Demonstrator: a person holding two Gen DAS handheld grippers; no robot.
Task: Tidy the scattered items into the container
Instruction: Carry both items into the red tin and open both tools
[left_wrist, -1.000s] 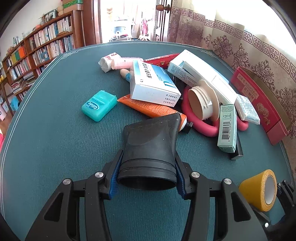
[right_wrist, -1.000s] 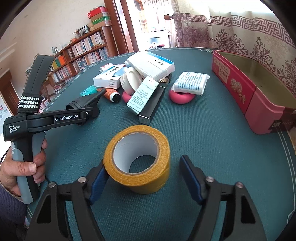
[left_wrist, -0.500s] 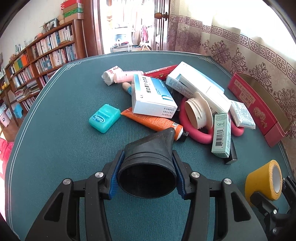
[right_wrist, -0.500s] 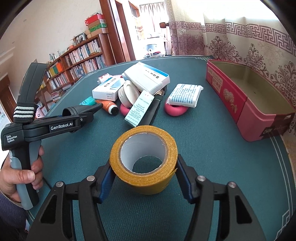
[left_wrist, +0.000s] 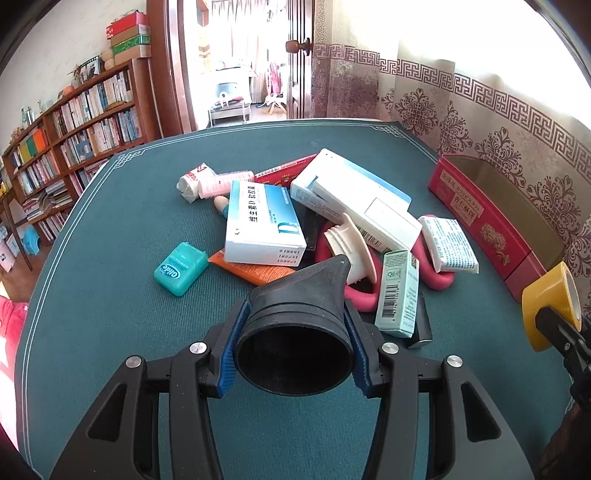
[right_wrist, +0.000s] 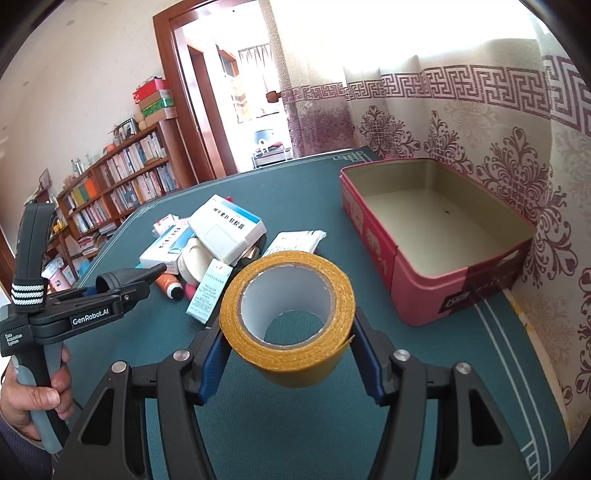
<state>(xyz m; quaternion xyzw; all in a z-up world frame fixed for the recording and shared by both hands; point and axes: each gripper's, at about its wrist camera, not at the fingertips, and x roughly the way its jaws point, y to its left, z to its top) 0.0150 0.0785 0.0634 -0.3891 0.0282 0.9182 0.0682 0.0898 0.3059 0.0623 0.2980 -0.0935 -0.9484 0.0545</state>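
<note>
In the left wrist view, a bookshelf fills the upper left and a teal floss case lies left of centre on the green table. At bottom centre the left gripper clamps a black funnel by its wide end, both blue pads pressed to its sides, spout aimed at the heap. Past it lie a blue-white box, an orange tube under that box, a white box, a pink ring and a pale green carton. The red tin sits at the right, and the yellow tape shows at the right edge. In the right wrist view, a hand at lower left holds the left gripper's handle. At lower centre the right gripper holds the tape off the table, pads against its sides. The open tin stands at centre right with nothing in it.
</note>
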